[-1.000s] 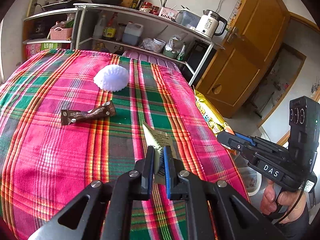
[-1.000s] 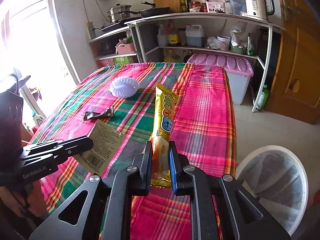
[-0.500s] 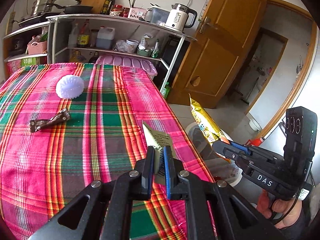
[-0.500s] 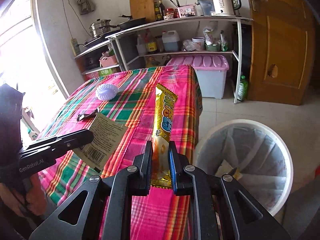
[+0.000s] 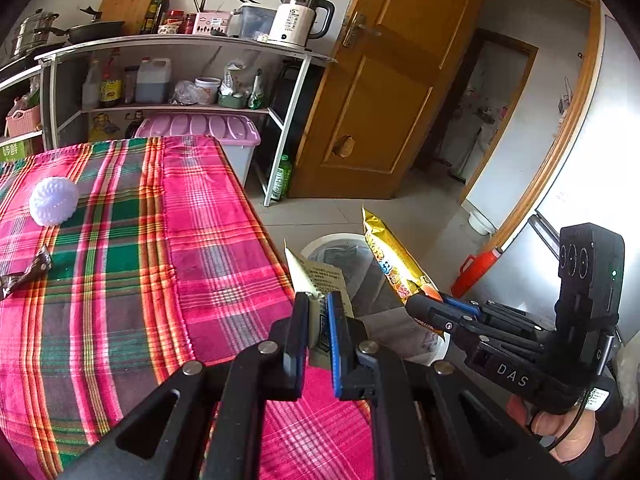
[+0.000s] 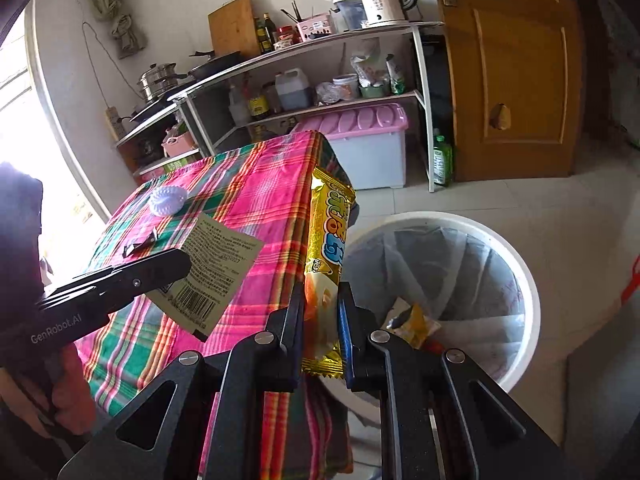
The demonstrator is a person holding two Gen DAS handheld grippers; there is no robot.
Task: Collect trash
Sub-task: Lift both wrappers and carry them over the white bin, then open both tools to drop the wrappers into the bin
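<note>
My left gripper (image 5: pixel 318 304) is shut on a flat beige printed packet (image 5: pixel 320 276), held over the table's right edge; the right wrist view shows that packet (image 6: pixel 212 268) with its barcode. My right gripper (image 6: pixel 320 296) is shut on a long yellow snack wrapper (image 6: pixel 328 232) standing upright beside the table edge, and the left wrist view shows this wrapper (image 5: pixel 390 264) too. A white round trash bin (image 6: pixel 516 256) lined with a bag stands on the floor just right of the table, with trash inside. A brown wrapper (image 5: pixel 24 276) and a white ribbed ball-like object (image 5: pixel 54 200) lie on the table.
The table wears a pink-green plaid cloth (image 5: pixel 120 280). Behind it stands a metal shelf rack (image 5: pixel 180 80) with bottles and a kettle, and a pink-lidded storage box (image 6: pixel 360 148). A wooden door (image 5: pixel 392 92) is at the right. A red object (image 5: pixel 476 268) lies on the floor.
Both grippers have swung right with their packets, from over the tabletop to the table's right edge. The trash bin has come into view below the right gripper.
</note>
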